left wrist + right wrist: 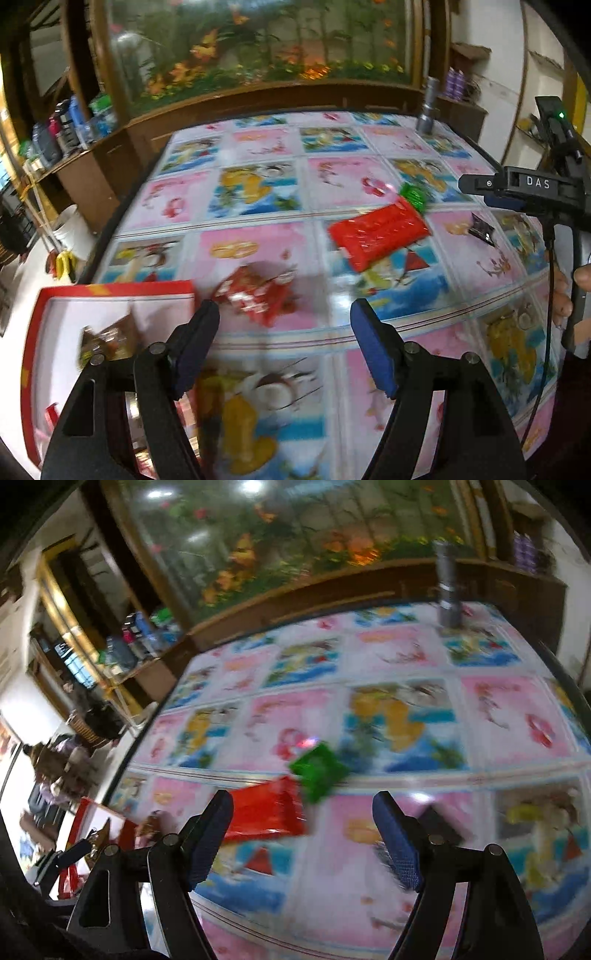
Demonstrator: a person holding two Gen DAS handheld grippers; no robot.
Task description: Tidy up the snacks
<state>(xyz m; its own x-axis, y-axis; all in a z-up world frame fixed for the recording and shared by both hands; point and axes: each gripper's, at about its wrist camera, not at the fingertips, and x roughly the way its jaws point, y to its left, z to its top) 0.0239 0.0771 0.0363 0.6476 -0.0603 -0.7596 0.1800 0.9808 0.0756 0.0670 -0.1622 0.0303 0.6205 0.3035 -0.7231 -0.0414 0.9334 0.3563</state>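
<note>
**Snacks spread over the patterned table, both grippers empty**

Big aquarium (251, 44) with orange plants fills the back wall, and in front of it sits the table (258, 192), covered in a glossy pink and blue cartoon cloth. At the near left edge there's a red-rimmed box (110, 291) with a brownish snack (107, 339) already inside. Loose on the cloth: a long red packet (376, 232) mid-table, a red and white wrapper (258, 295) just beside the box, a small green packet (319, 770) touching the red one's far end, and a little dark packet (480, 229) off to the right. A grey bottle (428, 110) stands at the far edge. Left gripper (284, 325) hovers near the red and white wrapper, jaws spread wide, nothing in them. Right gripper (303, 823) is the same, wide and empty. Pretty blurry overall.
</note>
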